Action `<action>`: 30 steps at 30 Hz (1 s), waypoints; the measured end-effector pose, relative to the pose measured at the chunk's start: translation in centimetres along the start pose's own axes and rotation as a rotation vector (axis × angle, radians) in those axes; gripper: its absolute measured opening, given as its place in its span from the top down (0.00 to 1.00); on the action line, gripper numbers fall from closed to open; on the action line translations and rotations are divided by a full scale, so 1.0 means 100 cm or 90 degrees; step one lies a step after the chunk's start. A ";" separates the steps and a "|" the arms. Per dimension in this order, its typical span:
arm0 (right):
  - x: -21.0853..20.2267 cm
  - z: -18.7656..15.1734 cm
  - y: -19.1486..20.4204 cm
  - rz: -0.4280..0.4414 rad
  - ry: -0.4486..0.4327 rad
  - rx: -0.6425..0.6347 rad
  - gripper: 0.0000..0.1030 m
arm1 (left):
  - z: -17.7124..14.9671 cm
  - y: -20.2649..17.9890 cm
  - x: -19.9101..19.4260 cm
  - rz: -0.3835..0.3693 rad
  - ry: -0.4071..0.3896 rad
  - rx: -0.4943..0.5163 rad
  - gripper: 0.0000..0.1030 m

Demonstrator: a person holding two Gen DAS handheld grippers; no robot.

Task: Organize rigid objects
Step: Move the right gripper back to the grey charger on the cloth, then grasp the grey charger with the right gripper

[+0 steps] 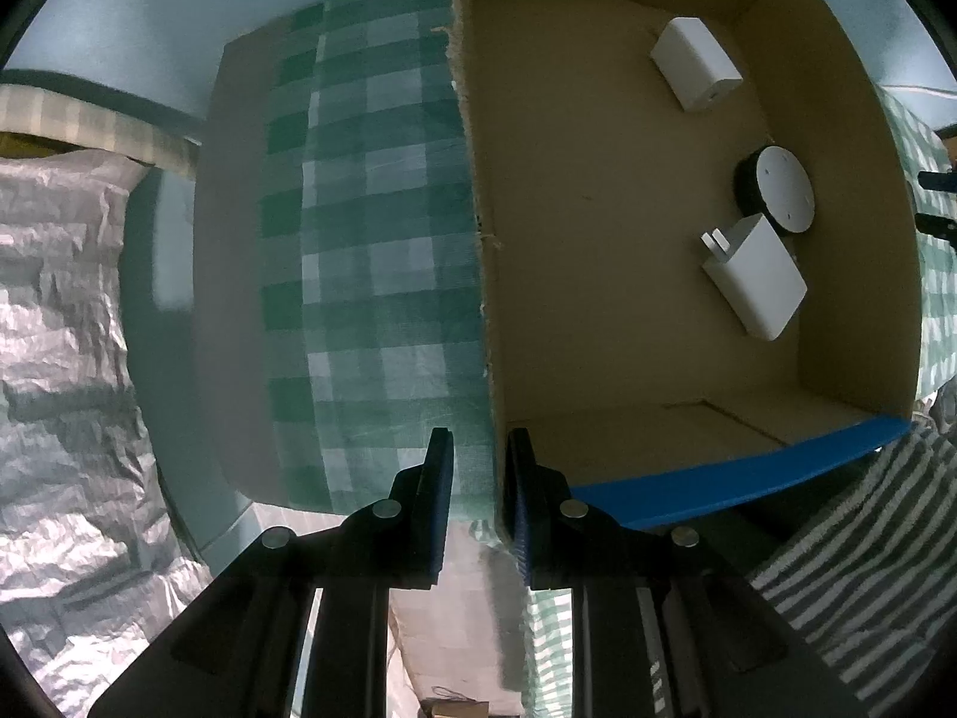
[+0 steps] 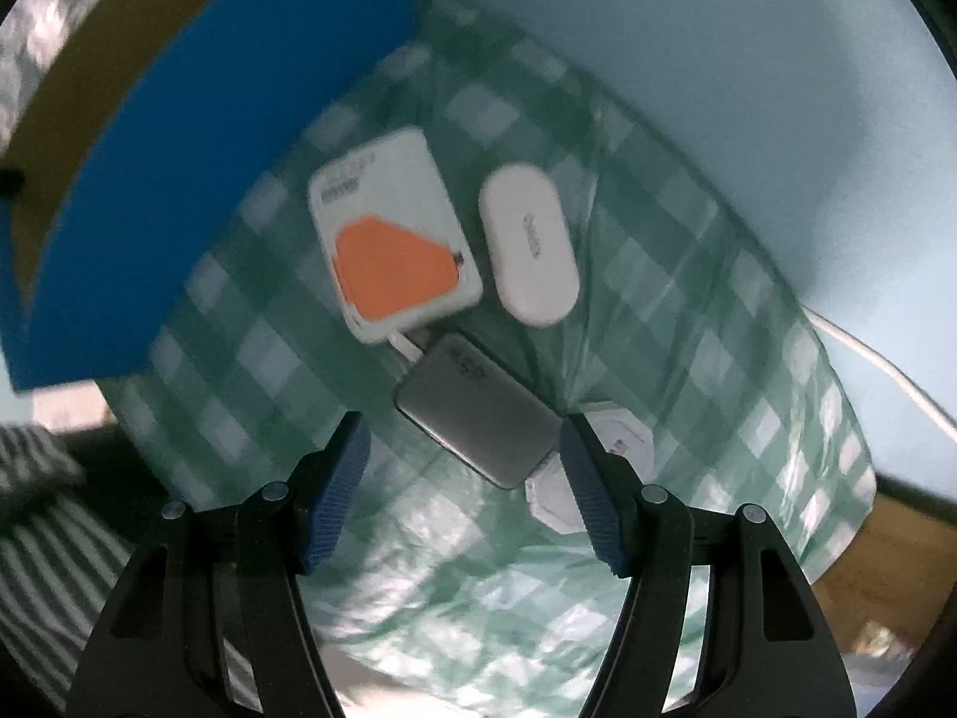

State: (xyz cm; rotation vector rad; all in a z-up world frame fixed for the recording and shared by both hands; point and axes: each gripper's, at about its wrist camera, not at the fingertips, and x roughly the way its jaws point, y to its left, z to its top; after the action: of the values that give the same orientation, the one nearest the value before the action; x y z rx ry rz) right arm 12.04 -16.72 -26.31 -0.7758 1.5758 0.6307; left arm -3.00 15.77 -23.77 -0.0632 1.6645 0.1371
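Green-and-white checked cloth [image 2: 688, 311] covers the table, with a pale wall behind it; the right-wrist view is smeared by motion. Nearest that camera, the right gripper [image 2: 463, 484] points down with its jaws about half open and nothing between the pads. Just past the fingertips lies a grey slab-shaped device [image 2: 478, 407], partly resting over a white octagonal piece [image 2: 622, 437] near the cloth's near edge; a short white cable [image 2: 407, 347] runs from its far end toward a white box with an orange patch [image 2: 395, 239]; beside that box, close but apparently apart, sits a white oval case [image 2: 529, 245]. Further left rises the blue-faced wall of a cardboard box [image 2: 149, 209].

In the left-wrist view, the left gripper [image 1: 478, 449] is clamped on that box's near wall at the corner, its pads pressed to the cardboard either side; inside, toward the far right wall, lie a white charger with prongs [image 1: 753, 275], a round black-and-white puck [image 1: 777, 185] and, deepest, a white adapter [image 1: 694, 63].

The likely trouble is the grey device: its jaws look barely wider than it, so an off-centre descent could land a finger on top or nudge it off the octagonal piece; if the cable is attached, lifting could drag the orange-patched box; loose cloth could bunch under a pad.
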 end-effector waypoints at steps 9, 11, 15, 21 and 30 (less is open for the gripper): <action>0.020 0.005 0.004 -0.020 0.009 -0.056 0.32 | 0.000 0.000 0.000 0.005 0.002 -0.014 0.83; 0.019 0.004 0.003 -0.017 0.009 -0.054 0.32 | 0.000 0.000 0.000 0.006 0.001 -0.016 0.83; 0.015 0.006 -0.004 0.017 0.024 -0.005 0.53 | -0.001 0.000 0.000 0.006 0.001 -0.015 0.83; 0.018 0.000 -0.019 0.092 0.059 0.093 0.58 | -0.002 -0.002 -0.002 0.006 0.000 -0.009 0.83; 0.027 -0.001 -0.018 0.081 0.043 0.149 0.58 | -0.002 -0.003 -0.002 0.004 -0.002 0.000 0.83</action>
State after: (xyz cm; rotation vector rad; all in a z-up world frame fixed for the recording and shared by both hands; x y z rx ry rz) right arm 13.12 -18.30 -28.95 -0.5293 1.7348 0.5043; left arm -3.12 15.45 -23.55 -0.0573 1.6617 0.1413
